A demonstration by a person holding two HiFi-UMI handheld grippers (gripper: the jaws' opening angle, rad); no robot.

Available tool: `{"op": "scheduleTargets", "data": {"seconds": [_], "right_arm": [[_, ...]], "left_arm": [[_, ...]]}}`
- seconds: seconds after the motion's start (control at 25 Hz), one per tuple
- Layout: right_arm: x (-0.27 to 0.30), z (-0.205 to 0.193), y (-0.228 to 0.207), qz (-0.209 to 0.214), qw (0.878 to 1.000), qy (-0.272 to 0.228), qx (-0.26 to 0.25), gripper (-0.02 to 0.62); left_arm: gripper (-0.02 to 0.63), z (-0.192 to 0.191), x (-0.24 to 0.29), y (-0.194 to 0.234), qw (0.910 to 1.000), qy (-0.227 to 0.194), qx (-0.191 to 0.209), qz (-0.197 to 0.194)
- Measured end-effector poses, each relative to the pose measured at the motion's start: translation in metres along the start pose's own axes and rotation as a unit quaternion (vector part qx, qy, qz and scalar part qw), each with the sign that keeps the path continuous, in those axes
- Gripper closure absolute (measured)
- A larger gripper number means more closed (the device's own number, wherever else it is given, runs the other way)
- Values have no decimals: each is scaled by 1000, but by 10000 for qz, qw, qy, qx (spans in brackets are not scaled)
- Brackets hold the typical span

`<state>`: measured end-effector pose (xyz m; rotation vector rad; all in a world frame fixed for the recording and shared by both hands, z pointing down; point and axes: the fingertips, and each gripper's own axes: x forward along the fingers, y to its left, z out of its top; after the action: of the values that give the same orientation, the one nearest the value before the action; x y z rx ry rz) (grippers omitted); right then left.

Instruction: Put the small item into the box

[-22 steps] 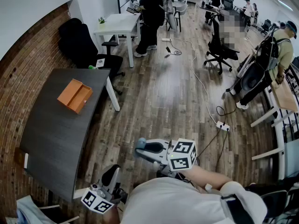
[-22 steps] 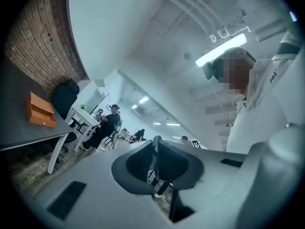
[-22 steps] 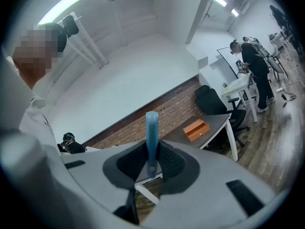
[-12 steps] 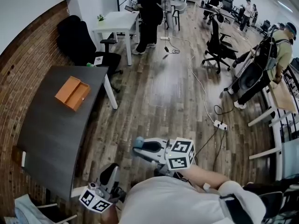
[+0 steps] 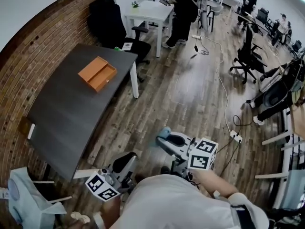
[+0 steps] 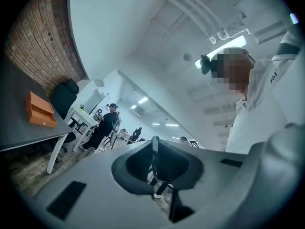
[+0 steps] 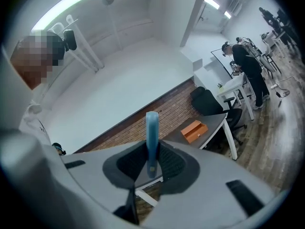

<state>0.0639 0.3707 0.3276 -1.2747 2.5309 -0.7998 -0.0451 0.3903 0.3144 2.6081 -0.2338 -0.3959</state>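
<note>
An orange box point(image 5: 97, 73) with an open top lies on the dark table point(image 5: 66, 118) by the brick wall, far ahead of both grippers. It also shows as the orange box point(image 7: 194, 130) in the right gripper view and as the orange box point(image 6: 39, 111) in the left gripper view. My right gripper point(image 5: 164, 135) is held above the wooden floor, shut on a thin blue item point(image 7: 152, 128) that stands up between its pads. My left gripper point(image 5: 127, 157) is held low near my body, its jaws closed together with nothing between them.
A white table point(image 5: 150, 11) and a black chair point(image 5: 112, 20) stand beyond the dark table. A person in black point(image 5: 183, 8) stands by the white table. An office chair point(image 5: 248, 51) and a power strip with cable point(image 5: 236, 136) are on the floor at the right.
The head view has shifted: the dark table and orange box now sit further right and closer in the picture. Both grippers keep their pose, the right still holding the blue item.
</note>
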Motion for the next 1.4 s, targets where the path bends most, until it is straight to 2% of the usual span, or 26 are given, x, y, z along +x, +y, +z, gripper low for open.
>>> {"op": "scheduleTargets", "data": {"seconds": [0.32,0.64,0.88,1.4], "right_arm": [[17,2,4,-235,9997,-16,8,515],[35,-14,11,-469,9988,99,15,515],[52,-26,16,-802,9964,277,-53,515],[75,-48,23,-1163,9923,396,148,514]], "left_arm": [[563,11,-15,4,10000,9,-36,35],[565,17,-42,11,10000,-7,-74,39],[565,24,-64,17,9998,-39,-170,14],[565,35,-100,31,9998,-33,-213,-31]]}}
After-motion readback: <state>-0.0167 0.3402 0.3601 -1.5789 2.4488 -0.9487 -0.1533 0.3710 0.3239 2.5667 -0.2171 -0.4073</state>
